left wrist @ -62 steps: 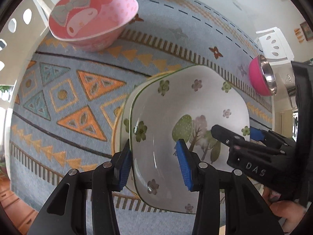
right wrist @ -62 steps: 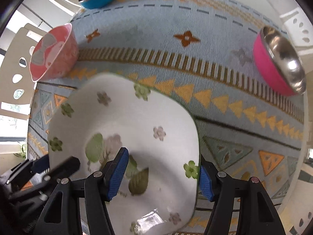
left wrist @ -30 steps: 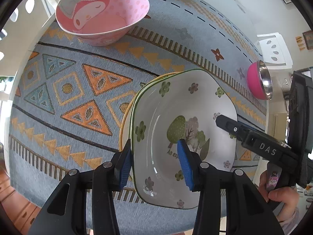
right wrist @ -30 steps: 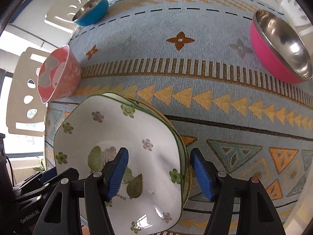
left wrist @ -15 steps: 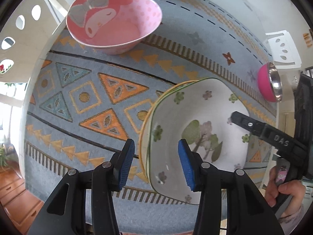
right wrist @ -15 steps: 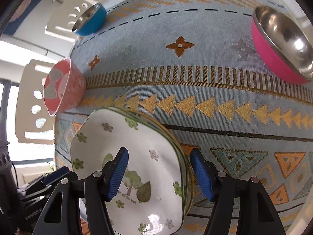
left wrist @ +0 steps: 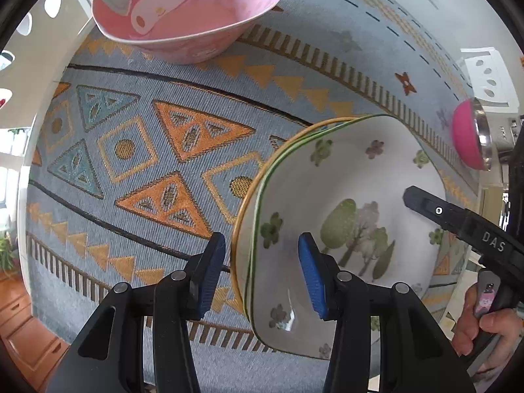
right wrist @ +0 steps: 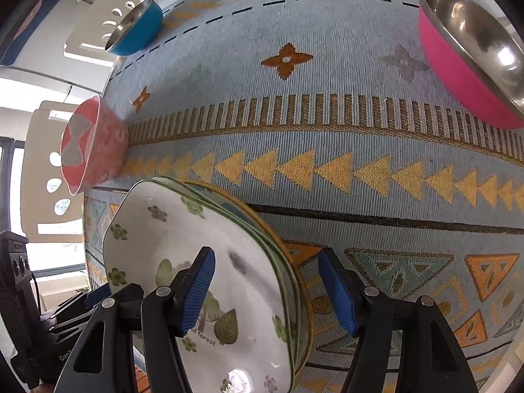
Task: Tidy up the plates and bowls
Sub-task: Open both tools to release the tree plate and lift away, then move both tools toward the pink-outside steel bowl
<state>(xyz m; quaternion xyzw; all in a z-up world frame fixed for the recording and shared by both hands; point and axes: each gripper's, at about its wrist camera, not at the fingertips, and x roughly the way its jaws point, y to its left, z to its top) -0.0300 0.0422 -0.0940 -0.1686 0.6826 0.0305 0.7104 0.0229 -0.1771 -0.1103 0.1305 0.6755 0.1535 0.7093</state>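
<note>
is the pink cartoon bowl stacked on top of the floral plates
No, the pink cartoon bowl sits by itself on the patterned cloth, apart from the floral plates.

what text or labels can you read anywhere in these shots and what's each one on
"DAS" on the black body of the right tongs, seen from the left wrist view.
"forest", the end of a line partly hidden by a pad, inside the floral plate.
"Gen..." on the left tongs; the rest is cut off.
Small white print on the black device at the left edge is too small to read.
</note>
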